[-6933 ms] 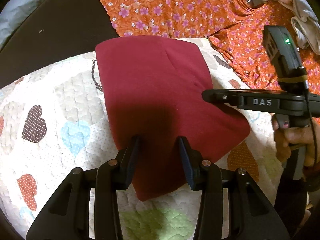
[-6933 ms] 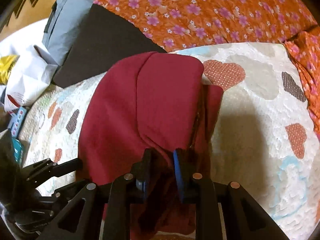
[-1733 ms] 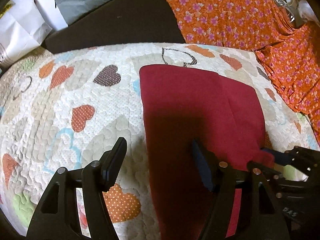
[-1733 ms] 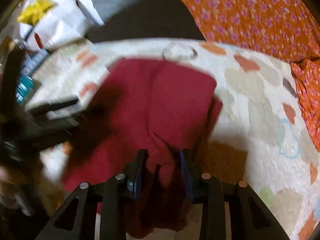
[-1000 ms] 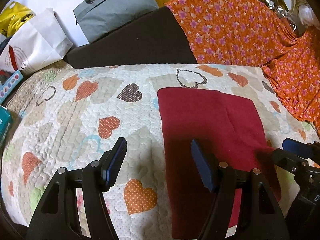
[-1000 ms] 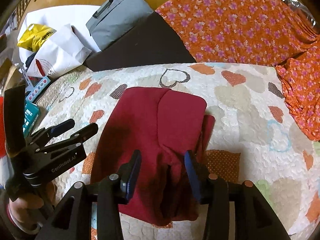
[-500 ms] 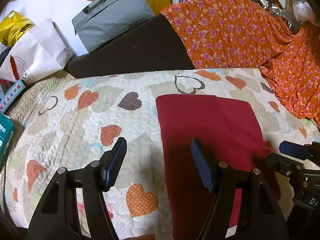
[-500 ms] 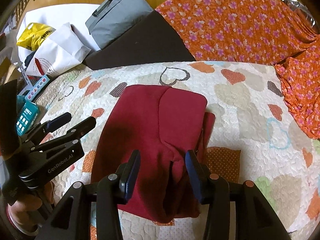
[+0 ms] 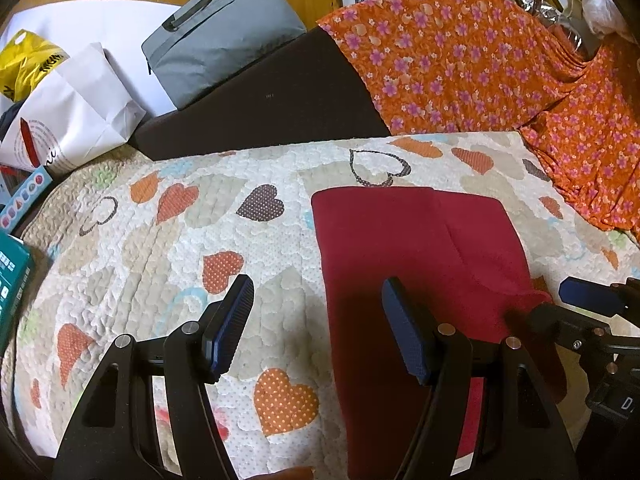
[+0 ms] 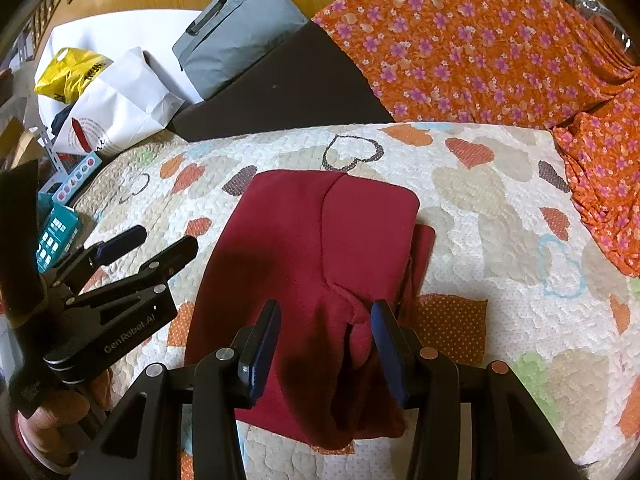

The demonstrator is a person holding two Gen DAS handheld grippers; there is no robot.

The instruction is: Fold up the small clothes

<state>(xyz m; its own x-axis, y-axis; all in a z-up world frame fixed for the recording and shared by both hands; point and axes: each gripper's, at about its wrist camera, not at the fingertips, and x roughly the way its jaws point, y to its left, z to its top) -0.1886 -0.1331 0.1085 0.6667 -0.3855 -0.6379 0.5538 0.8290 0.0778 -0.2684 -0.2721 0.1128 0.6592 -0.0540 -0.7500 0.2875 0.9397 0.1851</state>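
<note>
The red garment lies folded into a rough rectangle on the heart-patterned quilt, directly ahead of and partly under the right gripper, whose jaws stand apart and empty over a bunched, puckered bit of cloth at the near edge. The left gripper also hangs with its jaws spread wide and nothing in them, one jaw over the quilt and the other over the garment's left margin. It looks soft, light and limp, likely to sag and unfold if lifted by one point, so both jaws should probably pinch all layers together at the near corners.
</note>
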